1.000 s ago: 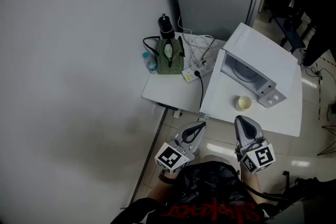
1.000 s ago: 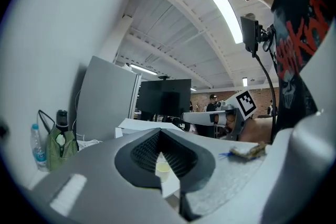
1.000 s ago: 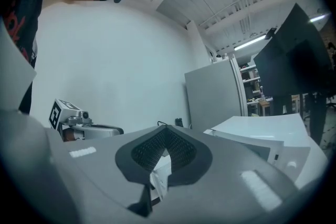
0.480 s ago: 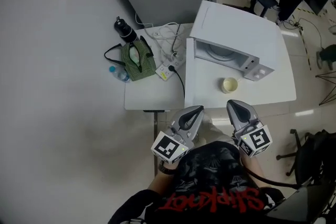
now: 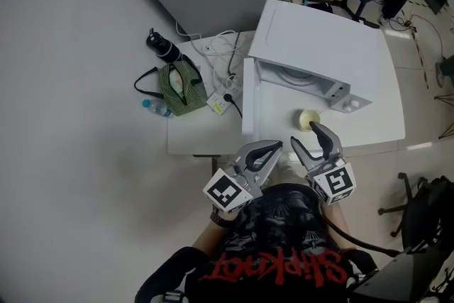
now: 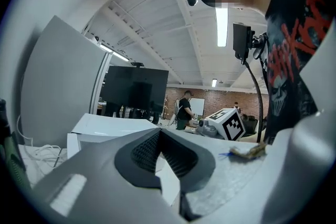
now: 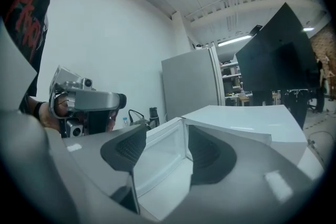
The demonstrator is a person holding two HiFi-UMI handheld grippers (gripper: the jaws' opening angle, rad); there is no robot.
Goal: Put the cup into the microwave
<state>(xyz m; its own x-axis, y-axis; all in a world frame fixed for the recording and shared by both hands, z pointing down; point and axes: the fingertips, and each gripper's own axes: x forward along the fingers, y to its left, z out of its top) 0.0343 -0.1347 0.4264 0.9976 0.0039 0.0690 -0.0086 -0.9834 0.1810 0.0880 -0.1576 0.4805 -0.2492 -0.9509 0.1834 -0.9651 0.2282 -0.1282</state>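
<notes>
Our right gripper (image 5: 306, 135) has just been opening its empty jaws to fit the small pale-yellow round cup (image 5: 308, 117) by the white box-shaped microwave (image 5: 323, 46). Our left gripper (image 5: 269, 147) rests pinched together.

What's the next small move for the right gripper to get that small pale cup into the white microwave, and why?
Probably ease the right gripper forward until its jaws straddle the small pale yellow cup. Those jaws have just been opening and hold nothing, and the cup stands just ahead of them on the white table, before the open white microwave.
</notes>
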